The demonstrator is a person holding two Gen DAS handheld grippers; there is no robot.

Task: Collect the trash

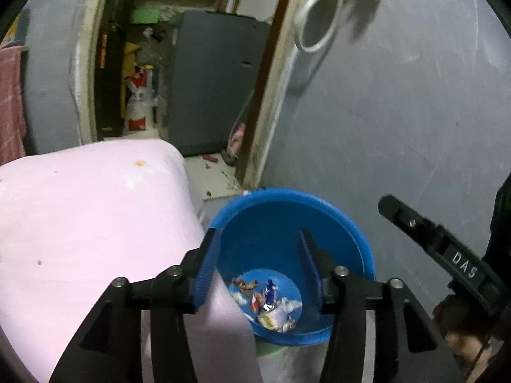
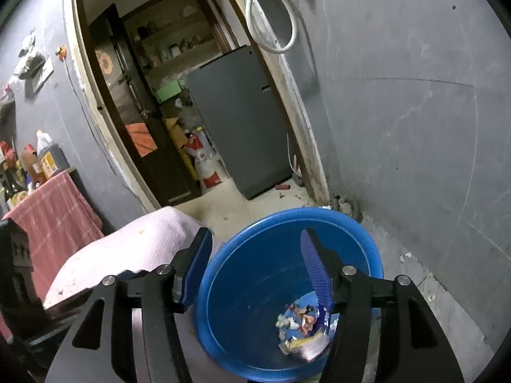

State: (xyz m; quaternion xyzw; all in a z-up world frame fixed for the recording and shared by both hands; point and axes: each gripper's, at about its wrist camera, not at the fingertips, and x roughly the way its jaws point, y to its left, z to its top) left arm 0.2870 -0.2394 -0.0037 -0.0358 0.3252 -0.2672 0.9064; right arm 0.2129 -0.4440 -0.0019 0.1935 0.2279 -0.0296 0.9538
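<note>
A blue bucket stands on the floor by a grey wall, with several crumpled wrappers lying at its bottom. My left gripper hovers over the bucket's mouth, open, with nothing between its blue pads. A black finger of the right gripper shows at the right edge of the left wrist view. In the right wrist view the right gripper is also open above the same bucket, its right finger over the wrappers. Nothing is held.
A pink cushion lies right beside the bucket on its left. Behind it an open doorway shows a grey fridge and sacks. A red cloth hangs at far left. The grey wall runs close on the right.
</note>
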